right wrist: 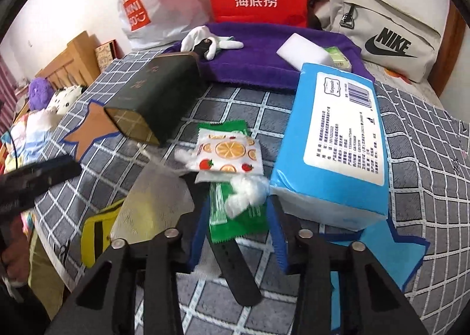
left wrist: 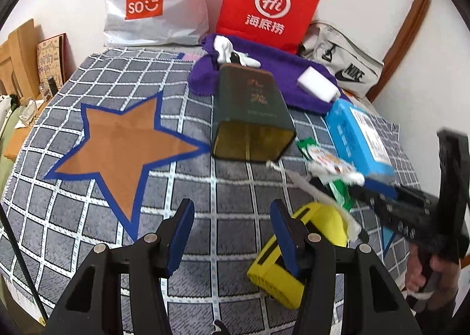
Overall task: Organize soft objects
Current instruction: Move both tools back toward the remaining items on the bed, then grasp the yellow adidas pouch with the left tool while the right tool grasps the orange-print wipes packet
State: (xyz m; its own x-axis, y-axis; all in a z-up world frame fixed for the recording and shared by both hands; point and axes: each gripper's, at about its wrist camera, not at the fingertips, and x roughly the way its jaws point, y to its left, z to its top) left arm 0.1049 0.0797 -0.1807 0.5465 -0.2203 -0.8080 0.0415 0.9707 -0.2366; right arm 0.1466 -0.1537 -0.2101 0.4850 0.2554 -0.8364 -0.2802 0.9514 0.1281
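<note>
Roughly: left tongs [left wrist: 230,211] released, nothing between the blue ribbed pads, 1 yellow black-striped plastic piece [left wrist: 276,258] touching the right finger's outer side. Right tongs [right wrist: 236,211] straddle 1 crinkly green sachet [right wrist: 249,223] and 1 flat black strap [right wrist: 238,273]; whether the pads pinch them, cannot tell. Just ahead of these tips: 1 fluffy white cotton tuft [right wrist: 246,197], 1 square fruit-print packet [right wrist: 227,156]; right of them 1 soft blue rectangular tissue pack [right wrist: 332,141]; beyond, 1 fuzzy purple towel [right wrist: 255,53].
</note>
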